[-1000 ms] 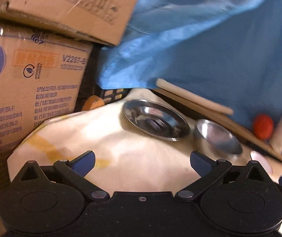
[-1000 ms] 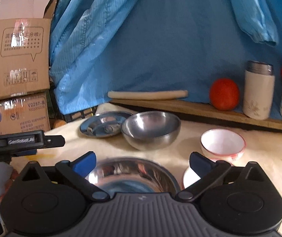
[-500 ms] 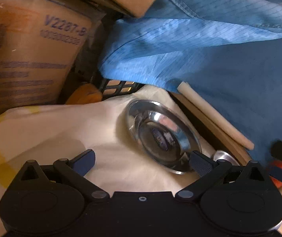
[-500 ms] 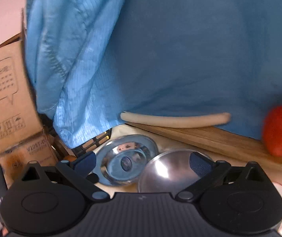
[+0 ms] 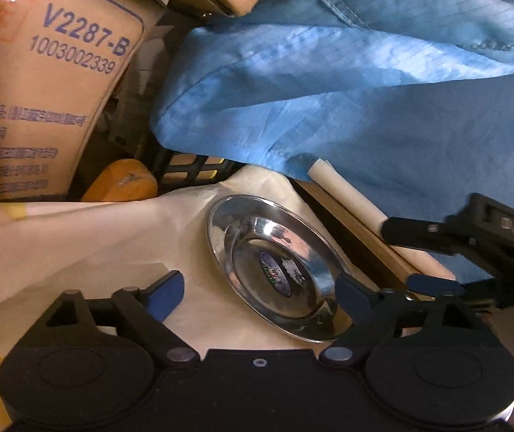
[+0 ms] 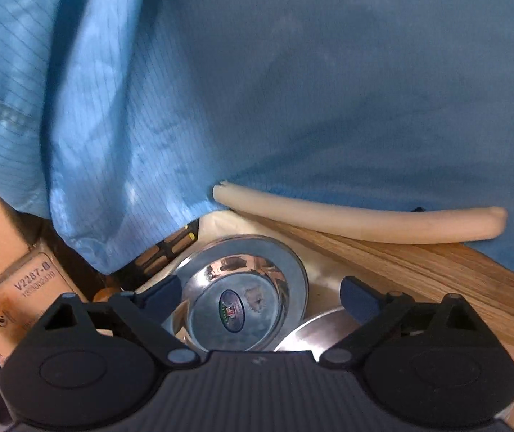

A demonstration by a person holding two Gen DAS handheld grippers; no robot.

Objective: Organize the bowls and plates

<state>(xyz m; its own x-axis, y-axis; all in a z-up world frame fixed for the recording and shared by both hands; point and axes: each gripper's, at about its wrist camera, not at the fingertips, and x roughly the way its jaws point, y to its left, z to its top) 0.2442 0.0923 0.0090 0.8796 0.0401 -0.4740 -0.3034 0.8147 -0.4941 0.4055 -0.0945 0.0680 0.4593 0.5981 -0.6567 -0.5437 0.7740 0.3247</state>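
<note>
Where the cream cloth (image 5: 77,252) nears the blue fabric (image 6: 293,90), one steel plate (image 6: 253,284) lies flat, one steel bowl (image 6: 314,331) beside it; left gripper (image 5: 260,291) and right gripper (image 6: 260,293) spread, just been narrowing, plate between both, untouched; two cardboard boxes (image 5: 34,90) behind.

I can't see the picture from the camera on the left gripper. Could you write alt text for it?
A shiny steel plate with a sticker at its centre lies on a cream cloth, partly between the open blue-tipped fingers of the left gripper, which hold nothing. The right gripper reaches in from the right; blue fabric and cardboard boxes stand behind.
</note>
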